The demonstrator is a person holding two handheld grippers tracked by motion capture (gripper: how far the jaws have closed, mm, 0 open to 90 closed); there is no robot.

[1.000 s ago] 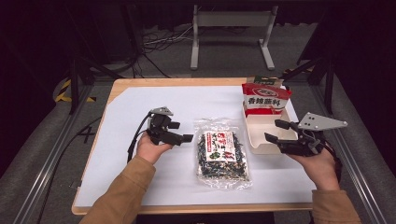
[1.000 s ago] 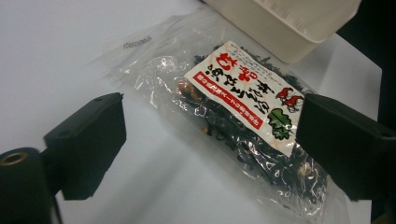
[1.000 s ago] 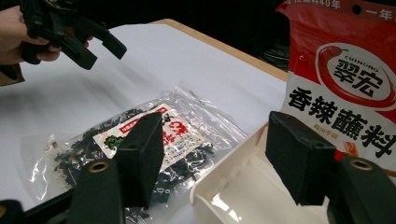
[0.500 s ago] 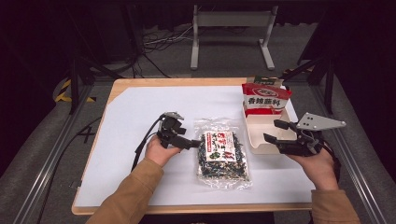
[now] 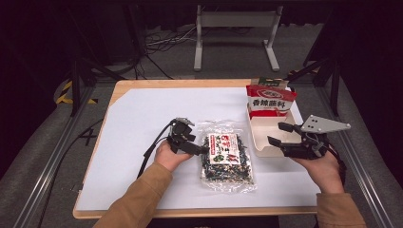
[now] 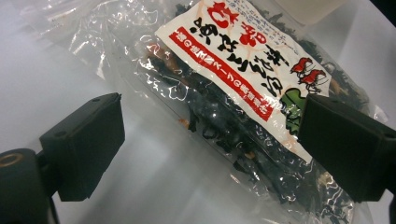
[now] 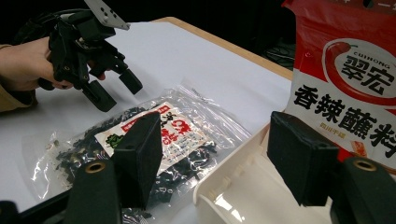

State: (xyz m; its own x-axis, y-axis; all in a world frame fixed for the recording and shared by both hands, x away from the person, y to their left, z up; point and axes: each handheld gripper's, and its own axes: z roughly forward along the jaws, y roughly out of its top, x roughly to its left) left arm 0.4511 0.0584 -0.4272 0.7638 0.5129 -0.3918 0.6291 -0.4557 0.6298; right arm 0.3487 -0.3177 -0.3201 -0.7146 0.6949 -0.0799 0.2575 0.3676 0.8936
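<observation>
A clear bag of dark dried seaweed (image 5: 227,157) with a red-and-white label lies flat on the white sheet, mid-table. My left gripper (image 5: 203,149) is at the bag's left edge, tilted down and open. In the left gripper view the bag (image 6: 243,60) lies below the spread left gripper (image 6: 210,135), and the pads do not press on it. My right gripper (image 5: 277,134) is open at the near right corner of the white tray (image 5: 259,142), with nothing between its fingers. The right gripper view shows the right gripper (image 7: 217,158) astride the tray rim (image 7: 219,191), the bag (image 7: 154,135) and the left gripper (image 7: 112,88).
A red spice pouch (image 5: 270,99) stands upright in the far end of the tray, also close at hand as the pouch (image 7: 345,79) in the right gripper view. The wooden table edge (image 5: 190,211) frames the white sheet. A metal stand (image 5: 235,21) sits on the floor beyond.
My left gripper has moved right and down, from beside the bag to its left edge. The right gripper has stayed put by the tray.
</observation>
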